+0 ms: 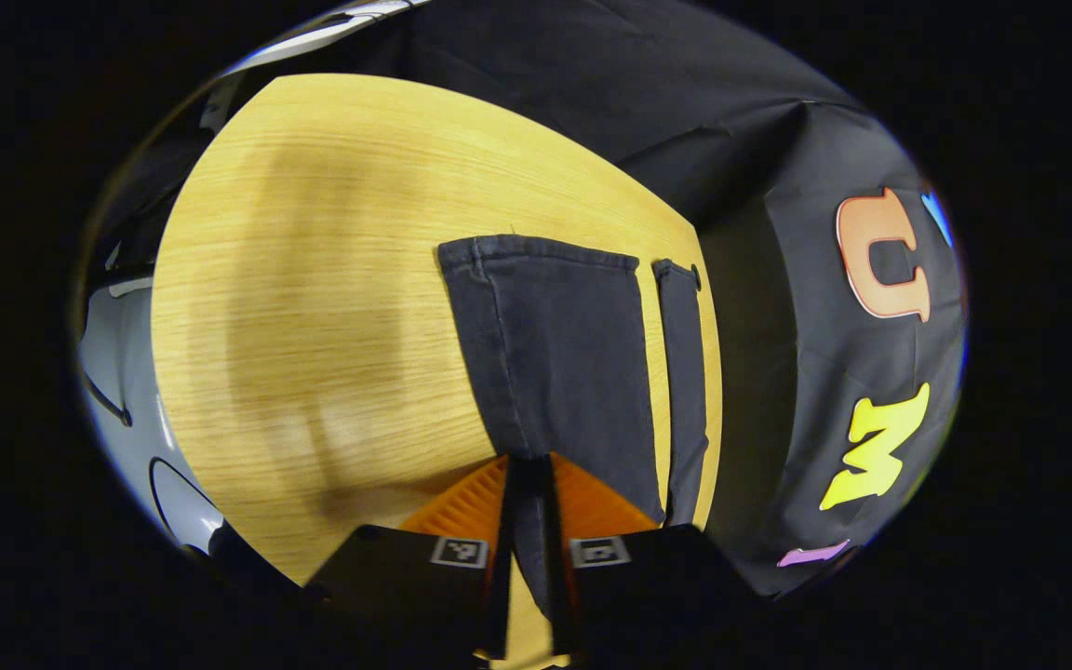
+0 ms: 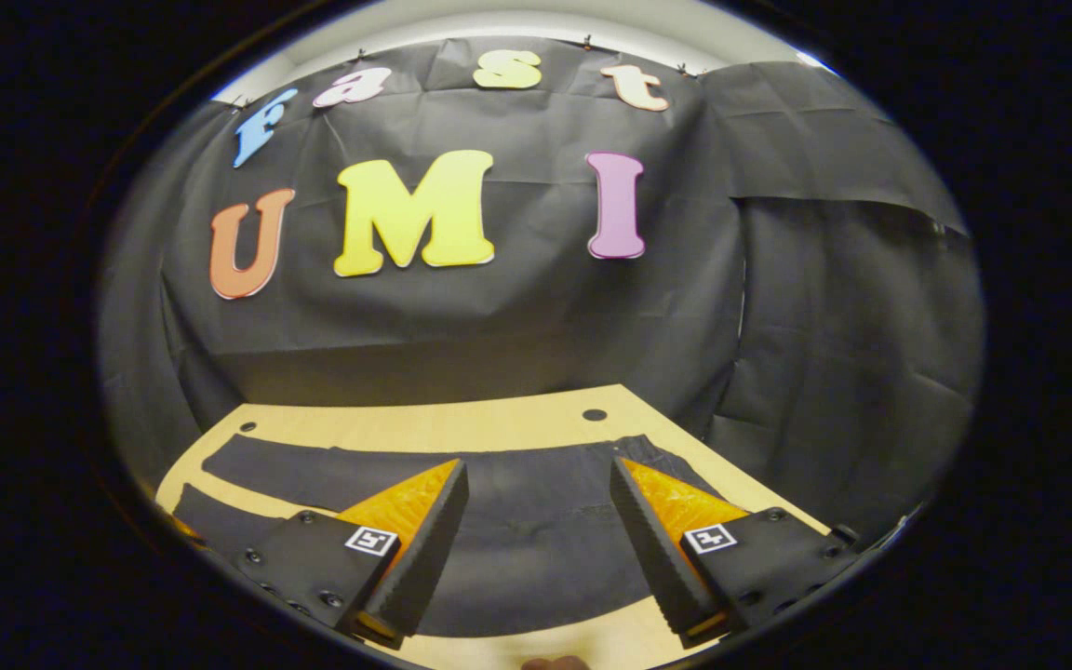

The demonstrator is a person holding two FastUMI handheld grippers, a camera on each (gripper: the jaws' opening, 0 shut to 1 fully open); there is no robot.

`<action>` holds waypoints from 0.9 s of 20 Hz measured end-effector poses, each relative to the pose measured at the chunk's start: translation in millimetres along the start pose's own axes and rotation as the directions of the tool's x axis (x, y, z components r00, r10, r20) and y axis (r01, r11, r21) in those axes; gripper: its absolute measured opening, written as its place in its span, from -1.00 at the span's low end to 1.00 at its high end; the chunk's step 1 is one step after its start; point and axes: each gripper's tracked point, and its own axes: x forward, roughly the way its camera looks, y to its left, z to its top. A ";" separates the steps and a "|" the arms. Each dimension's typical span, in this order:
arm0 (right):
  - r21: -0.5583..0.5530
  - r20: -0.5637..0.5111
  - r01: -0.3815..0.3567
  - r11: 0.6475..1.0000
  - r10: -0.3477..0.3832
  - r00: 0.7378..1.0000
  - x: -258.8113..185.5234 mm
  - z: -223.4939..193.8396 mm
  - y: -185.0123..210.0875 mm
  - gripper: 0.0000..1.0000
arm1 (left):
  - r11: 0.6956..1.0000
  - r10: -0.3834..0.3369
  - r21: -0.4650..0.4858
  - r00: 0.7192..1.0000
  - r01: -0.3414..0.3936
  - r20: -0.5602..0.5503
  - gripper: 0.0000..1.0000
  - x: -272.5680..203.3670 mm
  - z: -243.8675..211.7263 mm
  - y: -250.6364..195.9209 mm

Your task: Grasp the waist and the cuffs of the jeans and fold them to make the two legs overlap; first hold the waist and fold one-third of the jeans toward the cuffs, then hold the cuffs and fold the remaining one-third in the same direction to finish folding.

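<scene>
In the left gripper view, dark jeans lie on the wooden table (image 1: 313, 307) with the two legs side by side. The nearer leg (image 1: 555, 354) runs from its cuff (image 1: 536, 249) straight down to my left gripper (image 1: 529, 465), whose fingers are shut on that leg's fabric. The other leg (image 1: 682, 372) lies along the table's right edge. In the right gripper view, my right gripper (image 2: 538, 470) hangs open, fingers wide apart, just above the broad waist part of the jeans (image 2: 536, 530). Both legs (image 2: 313, 465) stretch off to the left.
The booth's black cloth wall (image 2: 517, 316) stands close behind the table. Two small holes (image 2: 595, 414) sit near the table's far edge. A wide bare stretch of wood (image 1: 294, 233) lies left of the legs, with pale floor (image 1: 117, 372) beyond it.
</scene>
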 end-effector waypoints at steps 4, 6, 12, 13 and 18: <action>0.084 -0.076 0.064 0.994 -0.058 0.995 7.9 -12.2 -34.6 0.84 | 0.999 -0.006 0.040 1.000 0.006 -0.012 -0.89 1.9 -1.6 0.4; 0.166 -0.160 0.074 0.983 -0.047 0.986 12.8 -29.8 -49.7 0.91 | 1.000 -0.022 0.001 1.000 0.022 -0.023 -0.92 0.0 1.4 -0.6; 0.525 -0.557 0.309 0.793 0.045 0.829 12.1 -122.0 -93.9 0.95 | 0.999 -0.028 -0.030 0.999 0.027 -0.027 -0.93 -5.6 0.0 -4.9; 0.548 -0.589 0.355 0.758 0.048 0.807 13.0 -135.1 -102.2 0.96 | 0.999 -0.027 -0.033 0.999 0.026 -0.029 -0.92 -6.1 -0.1 -5.5; 0.576 -0.659 0.435 0.692 0.078 0.748 35.9 -165.3 -118.6 0.94 | 0.998 -0.010 -0.060 1.000 0.009 -0.017 -0.93 -8.3 1.2 -3.4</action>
